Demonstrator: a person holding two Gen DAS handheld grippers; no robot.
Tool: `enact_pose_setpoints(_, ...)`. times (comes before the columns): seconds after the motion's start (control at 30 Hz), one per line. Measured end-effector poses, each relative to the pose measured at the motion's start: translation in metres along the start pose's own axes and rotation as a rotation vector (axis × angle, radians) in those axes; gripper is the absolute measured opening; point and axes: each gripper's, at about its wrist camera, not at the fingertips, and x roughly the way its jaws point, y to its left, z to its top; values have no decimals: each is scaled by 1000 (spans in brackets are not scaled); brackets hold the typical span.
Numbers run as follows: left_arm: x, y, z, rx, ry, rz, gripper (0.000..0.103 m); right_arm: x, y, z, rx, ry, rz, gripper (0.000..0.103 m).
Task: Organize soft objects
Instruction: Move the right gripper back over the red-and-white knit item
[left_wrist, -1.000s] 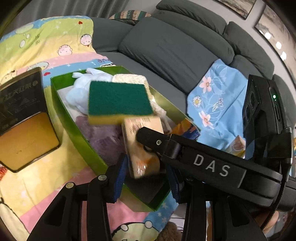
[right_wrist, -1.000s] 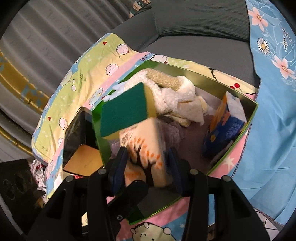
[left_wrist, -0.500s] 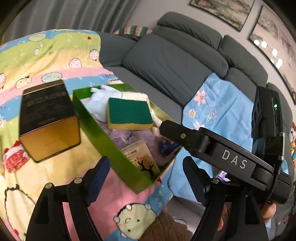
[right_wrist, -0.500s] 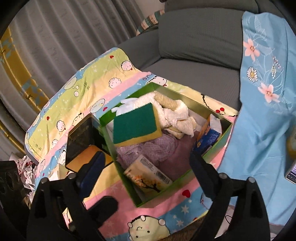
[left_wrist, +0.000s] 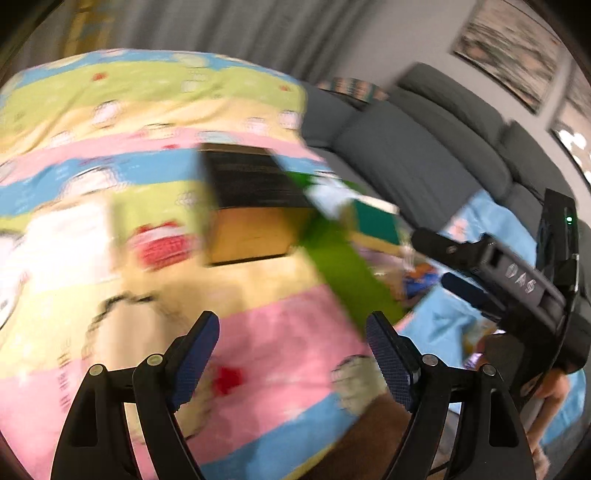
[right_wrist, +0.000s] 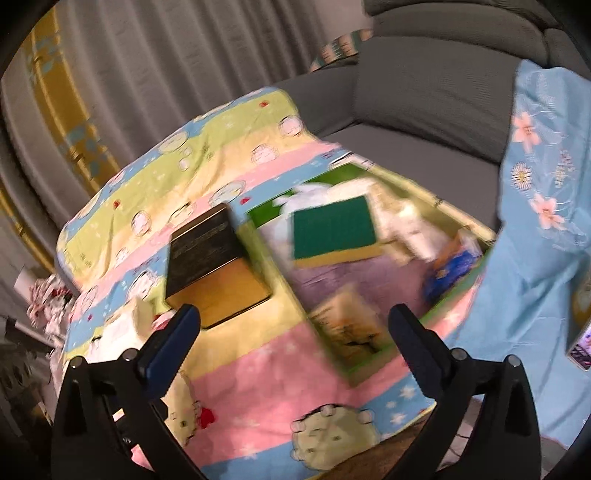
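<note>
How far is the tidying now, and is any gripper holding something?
Mostly done: the sponge, tissue pack, white towels and blue packet lie in the green box. Left gripper and right gripper, just opened, hold nothing. Left over: perhaps the white item by the black tin.

A grey sofa (left_wrist: 417, 162) with thick back cushions is seen along a pale grey wall (left_wrist: 369, 48). Framed pictures (left_wrist: 509, 48) are hung on that wall above it. A light blue floral cloth (right_wrist: 539, 192) is draped over part of the seat. Grey pleated curtains (right_wrist: 155, 66) with a yellow patterned band (right_wrist: 59, 85) are seen at the far side. A striped cushion (left_wrist: 354, 88) is tucked at the sofa's corner. Much of the left wrist view is blurred.
</note>
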Motion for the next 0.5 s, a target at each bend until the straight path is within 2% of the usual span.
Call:
enact_pose_setpoints(0.1, -14, 38, -10, -71, -11, 77, 82, 18, 22, -6, -15, 47, 77, 100)
enact_pose_setpoints(0.23, -32, 83, -23, -181, -27, 137, 82, 52, 61, -17, -28, 137, 169, 98)
enact_pose_setpoints(0.33, -41, 109, -33, -247, -27, 161, 82, 83, 100, -28, -33, 236, 228, 85)
enact_pose_setpoints(0.4, -45, 122, -40, -280, -29, 171, 82, 103, 118, -34, -4, 297, 247, 71)
enact_pose_setpoints(0.43, -46, 128, -42, -297, -27, 175, 82, 115, 126, -37, 24, 325, 249, 68)
enact_pose_setpoints(0.5, -49, 136, -45, -317, -21, 180, 82, 139, 140, -44, 69, 354, 194, 60)
